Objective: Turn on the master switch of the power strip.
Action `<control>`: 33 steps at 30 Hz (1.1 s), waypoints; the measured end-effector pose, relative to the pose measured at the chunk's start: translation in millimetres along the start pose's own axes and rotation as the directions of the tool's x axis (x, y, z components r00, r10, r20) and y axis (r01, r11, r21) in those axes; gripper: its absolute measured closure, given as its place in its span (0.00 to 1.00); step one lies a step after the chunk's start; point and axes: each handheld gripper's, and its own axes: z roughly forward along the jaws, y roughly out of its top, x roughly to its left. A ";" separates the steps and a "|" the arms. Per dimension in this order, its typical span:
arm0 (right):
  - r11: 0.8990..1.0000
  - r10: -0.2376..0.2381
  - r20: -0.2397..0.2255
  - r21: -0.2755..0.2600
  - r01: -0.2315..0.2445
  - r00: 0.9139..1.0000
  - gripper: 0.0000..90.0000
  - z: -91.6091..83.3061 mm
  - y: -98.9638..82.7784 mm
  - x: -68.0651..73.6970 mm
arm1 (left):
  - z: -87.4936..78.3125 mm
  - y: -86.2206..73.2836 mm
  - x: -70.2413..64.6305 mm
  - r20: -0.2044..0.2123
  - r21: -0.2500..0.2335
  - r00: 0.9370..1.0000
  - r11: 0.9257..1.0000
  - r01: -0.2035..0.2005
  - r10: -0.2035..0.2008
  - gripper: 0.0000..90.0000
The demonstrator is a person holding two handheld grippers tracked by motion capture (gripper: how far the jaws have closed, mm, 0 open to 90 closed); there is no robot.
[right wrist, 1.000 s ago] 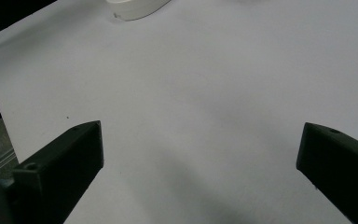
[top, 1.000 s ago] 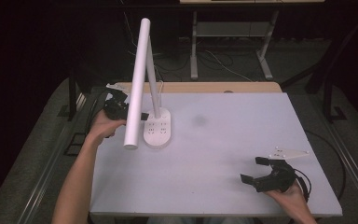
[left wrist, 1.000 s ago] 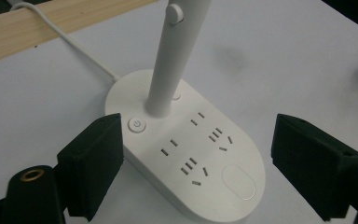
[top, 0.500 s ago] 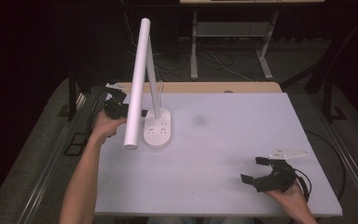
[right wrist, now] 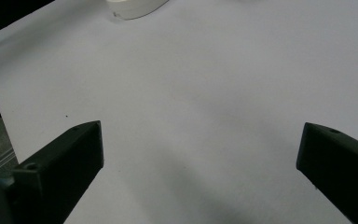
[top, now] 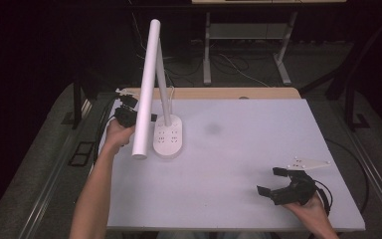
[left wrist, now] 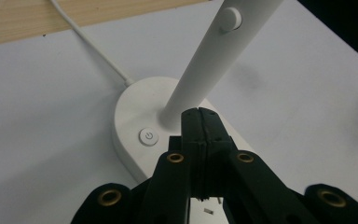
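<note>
- Left gripper view: the left gripper (left wrist: 199,114) has just been closing, and its black jaws now sit pressed together with nothing between them, tips just beside the foot of the white desk lamp's stem.
- The round power button (left wrist: 148,137) on the white oval lamp base (left wrist: 130,112) lies at about nine o'clock from those tips, not touched.
- I judge the step in hand to be lining up shut jaws as a poking tip; the next move calls for a small shift toward the button and a gentle press down.
- High view: the white desk lamp (top: 167,137) stands at ten o'clock on the pale grey table (top: 229,164), its tube head slanting over the base.
- The right gripper (top: 273,182) rests at four o'clock, jaws spread wide and empty.
</note>
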 end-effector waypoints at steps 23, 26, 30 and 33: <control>1.000 -0.002 -0.001 0.007 0.002 1.000 0.00 0.1 -0.8 -0.3 | 26.4 -9.2 9.9 -0.035 0.003 0.998 0.999 0.046 -0.046 1.00; 1.000 -0.003 -0.001 0.005 0.003 1.000 0.00 0.4 -0.9 -0.9 | 27.8 -10.0 12.4 -0.049 -0.007 0.997 0.998 0.058 -0.058 1.00; 1.000 -0.004 -0.001 0.006 0.004 1.000 0.00 0.4 -1.0 -0.9 | 30.0 -11.1 15.7 -0.045 -0.025 0.996 0.997 0.079 -0.080 1.00; 1.000 -0.003 -0.004 0.003 0.003 1.000 0.00 0.1 -1.0 -1.2 | 33.0 -12.6 17.6 -0.051 -0.028 0.995 0.996 0.089 -0.090 1.00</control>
